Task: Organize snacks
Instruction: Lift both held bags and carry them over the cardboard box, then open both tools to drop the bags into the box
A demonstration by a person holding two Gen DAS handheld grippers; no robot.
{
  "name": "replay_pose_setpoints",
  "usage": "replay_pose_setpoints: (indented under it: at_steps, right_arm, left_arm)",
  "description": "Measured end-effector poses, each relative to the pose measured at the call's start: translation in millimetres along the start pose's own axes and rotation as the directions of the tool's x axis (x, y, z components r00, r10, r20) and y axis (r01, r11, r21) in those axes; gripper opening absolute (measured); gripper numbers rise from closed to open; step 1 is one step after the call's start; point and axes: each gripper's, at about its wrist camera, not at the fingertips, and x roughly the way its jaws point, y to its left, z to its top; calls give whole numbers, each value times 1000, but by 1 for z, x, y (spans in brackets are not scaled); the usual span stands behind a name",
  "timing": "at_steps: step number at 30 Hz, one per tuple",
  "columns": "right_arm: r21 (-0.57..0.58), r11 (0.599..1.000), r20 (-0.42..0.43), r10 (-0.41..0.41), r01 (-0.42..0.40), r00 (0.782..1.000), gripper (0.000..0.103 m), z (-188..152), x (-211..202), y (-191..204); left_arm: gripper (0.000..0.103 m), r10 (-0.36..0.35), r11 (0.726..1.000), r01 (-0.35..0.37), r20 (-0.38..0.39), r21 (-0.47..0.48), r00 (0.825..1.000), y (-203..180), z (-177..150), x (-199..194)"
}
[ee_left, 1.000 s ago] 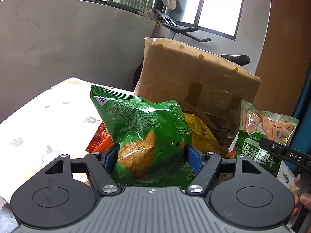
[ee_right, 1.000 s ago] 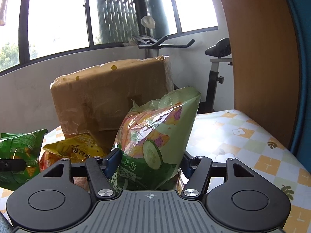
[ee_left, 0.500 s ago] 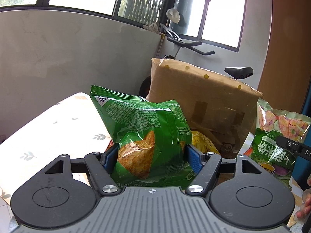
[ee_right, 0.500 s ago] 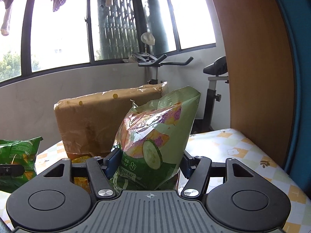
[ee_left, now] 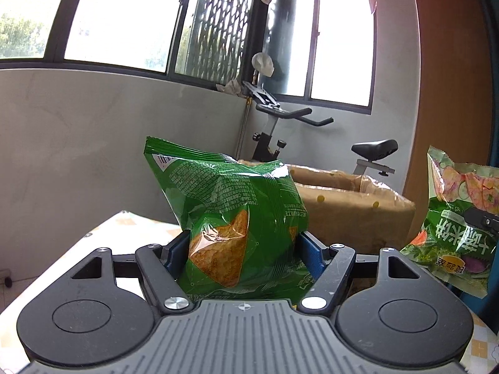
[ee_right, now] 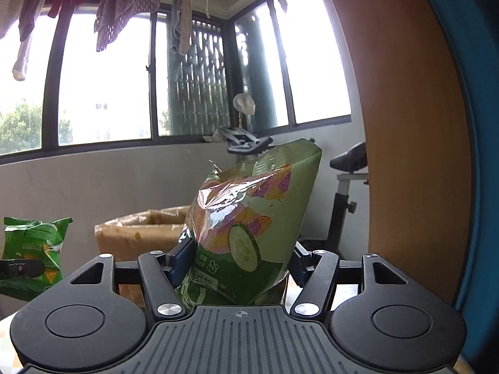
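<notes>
Windows and a grey balcony wall filled the background, with an exercise bike [ee_left: 315,137] parked behind a brown cardboard box [ee_left: 352,208]. The left gripper [ee_left: 243,249] held a dark green chip bag [ee_left: 237,218] pinched between its blue fingers [ee_left: 308,255], the bag carried in the air in front of the box. The right gripper [ee_right: 238,257] likewise had its fingers pressed against the sides of a pale green veggie-crisp bag [ee_right: 249,218], held upright at about the same height. Each bag also showed at the edge of the other camera's view, so the two hands were side by side.

Both bags seemed to be mid-carry, and the open-topped box looked like the probable destination. The next move would call for bringing each bag over the box opening, lowering it in and easing the fingers apart without crushing the crisps.

The box interior was hidden behind the bags, so its contents could not be judged. Only a sliver of the patterned counter [ee_left: 131,230] showed, and the lower ends of both bags were cut off by the gripper bodies.
</notes>
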Motion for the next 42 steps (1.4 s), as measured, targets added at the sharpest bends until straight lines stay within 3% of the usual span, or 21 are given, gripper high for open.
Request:
replay_pose_setpoints:
  at_steps: [14,27,34,42]
  right_arm:
    - [-42,996,70,79,-76,994,58,86,39,-15]
    - [-87,992,96,99,-91,990,58,124,107,-9]
    - [-83,993,65,91,-85,994,58,128,168,-4]
    - [-85,990,-86,107,-114,991,58,87,226,18]
  left_arm:
    - [75,-55,997,50,82,56,995,-30,62,32]
    - [76,-68,992,57,95,110,993,-39,84,63]
    - [76,-52,989,42,69,145,996,-47,91,100]
    - [76,-1,976,4,-14,218,1000,-61,74,138]
